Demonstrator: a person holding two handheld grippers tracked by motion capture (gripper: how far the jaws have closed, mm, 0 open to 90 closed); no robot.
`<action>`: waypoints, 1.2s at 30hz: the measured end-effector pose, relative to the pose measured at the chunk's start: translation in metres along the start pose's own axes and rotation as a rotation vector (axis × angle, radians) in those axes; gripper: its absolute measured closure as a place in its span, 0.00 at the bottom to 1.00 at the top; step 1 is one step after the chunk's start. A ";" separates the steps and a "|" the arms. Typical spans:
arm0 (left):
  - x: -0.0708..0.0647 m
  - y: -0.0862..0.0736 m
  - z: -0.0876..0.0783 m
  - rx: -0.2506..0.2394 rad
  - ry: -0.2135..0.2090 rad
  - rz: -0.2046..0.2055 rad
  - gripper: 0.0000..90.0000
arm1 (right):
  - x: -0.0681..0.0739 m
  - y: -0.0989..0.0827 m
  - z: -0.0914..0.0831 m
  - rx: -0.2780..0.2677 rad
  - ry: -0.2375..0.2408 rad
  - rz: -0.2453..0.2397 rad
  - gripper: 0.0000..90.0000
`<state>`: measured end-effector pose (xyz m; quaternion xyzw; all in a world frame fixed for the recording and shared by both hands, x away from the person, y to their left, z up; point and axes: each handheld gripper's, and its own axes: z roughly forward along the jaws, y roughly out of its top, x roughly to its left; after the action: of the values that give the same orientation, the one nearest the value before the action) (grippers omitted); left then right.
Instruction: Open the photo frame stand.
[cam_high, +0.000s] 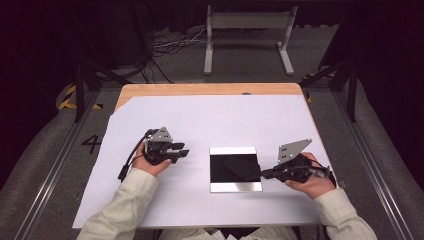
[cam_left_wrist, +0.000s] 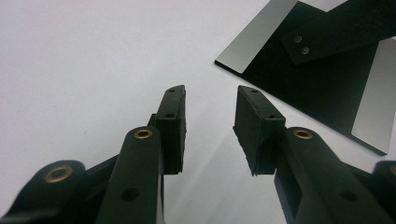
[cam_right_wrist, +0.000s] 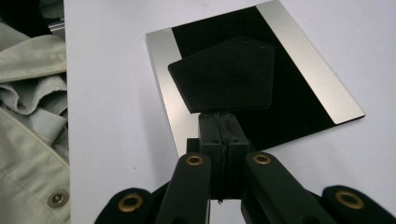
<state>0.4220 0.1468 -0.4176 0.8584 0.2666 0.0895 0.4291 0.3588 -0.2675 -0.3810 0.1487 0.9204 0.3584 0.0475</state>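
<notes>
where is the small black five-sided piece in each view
high view: black five-sided piece right of centre, over the black square plate, at the right gripper tips.
left gripper view: upper right, above the plate.
right gripper view: centre, pinched at its near edge.
shared landmark: the plate's silver strips.

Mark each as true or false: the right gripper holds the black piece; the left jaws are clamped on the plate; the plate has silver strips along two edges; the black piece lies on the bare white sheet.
1. The right gripper holds the black piece. True.
2. The left gripper is clamped on the plate. False: its jaws stand apart with nothing between them, beside the plate.
3. The plate has silver strips along two opposite edges. True.
4. The black piece lies on the bare white sheet. False: it is over the plate's black middle.
</notes>
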 end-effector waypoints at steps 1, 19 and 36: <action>0.000 0.000 0.000 -0.001 0.002 0.000 0.71 | 0.000 0.001 0.000 -0.013 -0.007 0.005 1.00; 0.000 0.000 0.001 0.001 0.001 -0.002 0.71 | 0.001 0.005 -0.006 -0.052 -0.046 0.018 1.00; 0.000 0.001 0.004 -0.004 -0.002 0.000 0.70 | 0.008 0.017 -0.033 -0.135 -0.166 0.082 0.96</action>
<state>0.4234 0.1438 -0.4194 0.8576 0.2663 0.0893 0.4310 0.3486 -0.2740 -0.3448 0.2118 0.8802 0.4076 0.1190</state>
